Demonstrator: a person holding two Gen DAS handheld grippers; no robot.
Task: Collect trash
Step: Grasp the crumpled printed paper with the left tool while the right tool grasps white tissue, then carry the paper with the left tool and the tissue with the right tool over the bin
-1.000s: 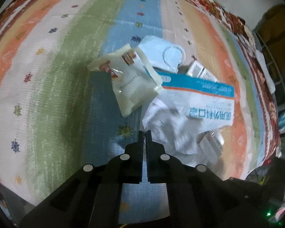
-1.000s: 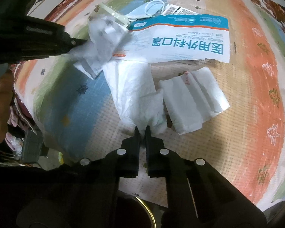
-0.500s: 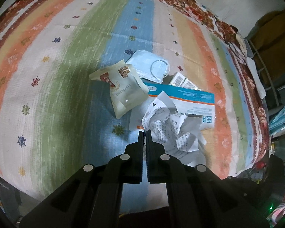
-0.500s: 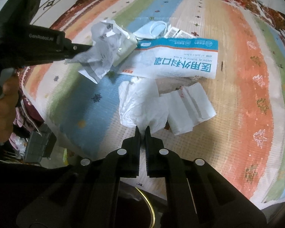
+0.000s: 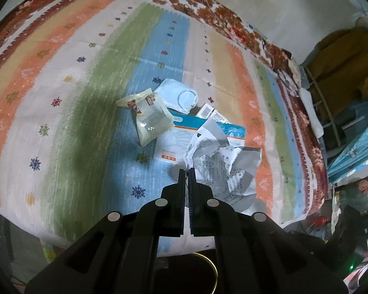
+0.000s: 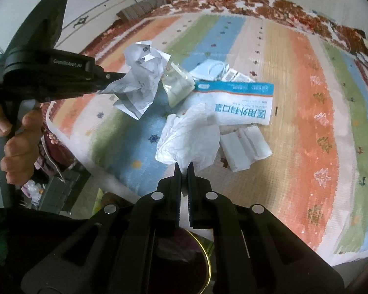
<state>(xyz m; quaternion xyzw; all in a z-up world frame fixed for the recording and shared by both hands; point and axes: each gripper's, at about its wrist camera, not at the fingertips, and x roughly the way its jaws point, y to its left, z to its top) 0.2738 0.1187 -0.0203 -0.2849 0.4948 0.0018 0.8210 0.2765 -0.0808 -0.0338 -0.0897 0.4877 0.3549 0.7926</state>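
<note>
trash held in both grippers, remaining pieces on the striped bedcover. left gripper is clenched on one corner of a crumpled printed paper sheet; in the right wrist view the same sheet hangs clear of the cover, out from the fingertips. right gripper is clenched on the near edge of a crumpled white tissue, which bunches up from the tips and looks lifted. beyond the tissue, away from the right gripper: a folded white napkin just beside it, then the blue-and-white surgical mask packet, long axis lying across the view. farther out lie a clear snack wrapper, a pale blue face mask and a small barcoded packet, touching or overlapping one another. a gold-rimmed dark opening, perhaps a bin, shows directly below the grippers, off the cover's near edge; judged: with both loads in hand, the coming move is downward and toward the holder. the napkin lies nearer the right gripper, the snack wrapper nearer the left.
</note>
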